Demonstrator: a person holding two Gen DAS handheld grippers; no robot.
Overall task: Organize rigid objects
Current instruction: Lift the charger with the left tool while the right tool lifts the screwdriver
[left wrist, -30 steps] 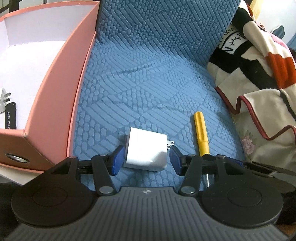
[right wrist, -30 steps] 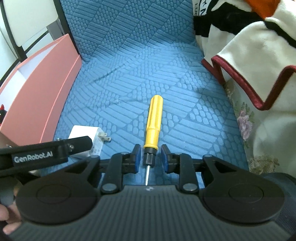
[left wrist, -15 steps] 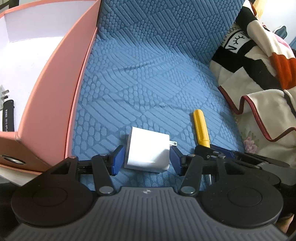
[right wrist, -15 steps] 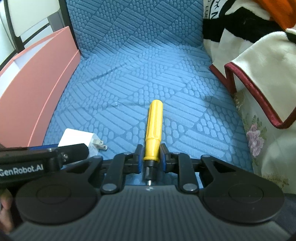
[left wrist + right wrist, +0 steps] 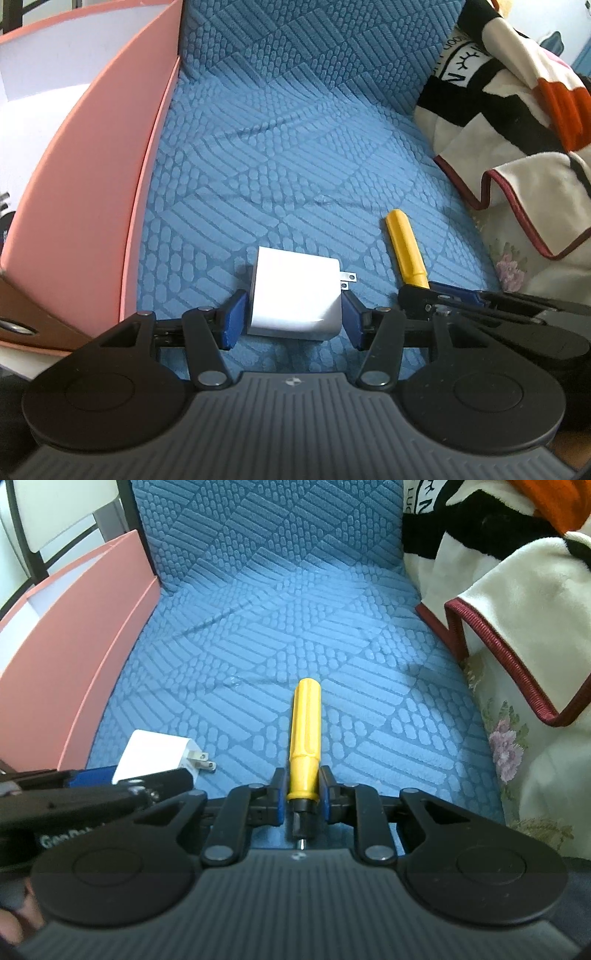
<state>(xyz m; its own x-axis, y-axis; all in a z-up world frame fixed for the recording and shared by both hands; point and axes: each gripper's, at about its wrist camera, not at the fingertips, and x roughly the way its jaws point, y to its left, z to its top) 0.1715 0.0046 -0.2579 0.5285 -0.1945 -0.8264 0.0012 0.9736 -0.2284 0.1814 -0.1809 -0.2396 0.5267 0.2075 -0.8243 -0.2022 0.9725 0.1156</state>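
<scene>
Just right of the pink box (image 5: 92,206), the white charger (image 5: 295,295) is bracketed, seemingly untouched, by the spread left gripper (image 5: 291,321) fingers, while farther right the yellow screwdriver (image 5: 304,738) is pinched by the right gripper (image 5: 303,797).

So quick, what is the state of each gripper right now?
Left gripper: open around the white charger, not yet clamped.
Right gripper: closed on the yellow screwdriver.
</scene>
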